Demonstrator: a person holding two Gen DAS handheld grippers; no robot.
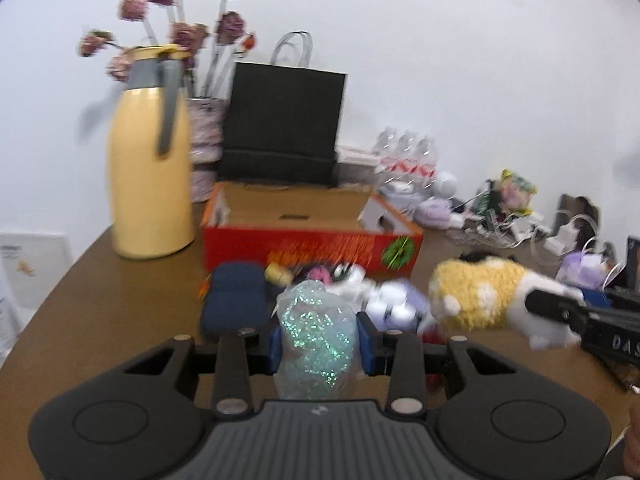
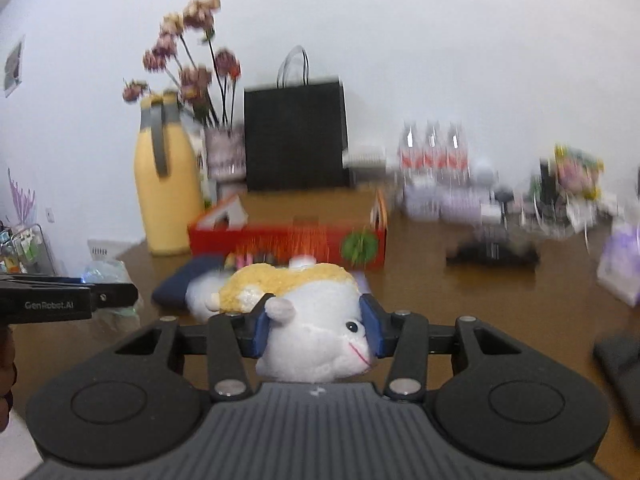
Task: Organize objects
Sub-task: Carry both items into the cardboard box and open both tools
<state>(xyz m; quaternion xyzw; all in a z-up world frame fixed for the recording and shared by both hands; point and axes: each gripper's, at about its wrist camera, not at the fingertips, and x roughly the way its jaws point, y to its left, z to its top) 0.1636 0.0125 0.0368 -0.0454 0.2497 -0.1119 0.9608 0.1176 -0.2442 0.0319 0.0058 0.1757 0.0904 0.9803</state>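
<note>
My left gripper (image 1: 320, 338) is shut on a clear bag of green glitter (image 1: 318, 332), held above the brown table. My right gripper (image 2: 318, 330) is shut on a white and yellow plush toy (image 2: 304, 312); the plush (image 1: 480, 298) and the right gripper's fingers (image 1: 560, 308) also show at the right of the left wrist view. An open red cardboard box (image 1: 312, 246) stands behind, also in the right wrist view (image 2: 288, 240). In front of it lie a navy pouch (image 1: 234, 300), a yellow item (image 1: 278, 274) and small white and purple toys (image 1: 394, 304). The left gripper's fingers (image 2: 116, 294) show at the left of the right wrist view.
A tall yellow thermos jug (image 1: 150, 160), a vase of dried flowers (image 1: 206, 136) and a black paper bag (image 1: 282, 124) stand behind the box. Water bottles (image 1: 408, 156) and cluttered small items (image 1: 512, 208) fill the back right. The table edge (image 1: 48, 292) runs at the left.
</note>
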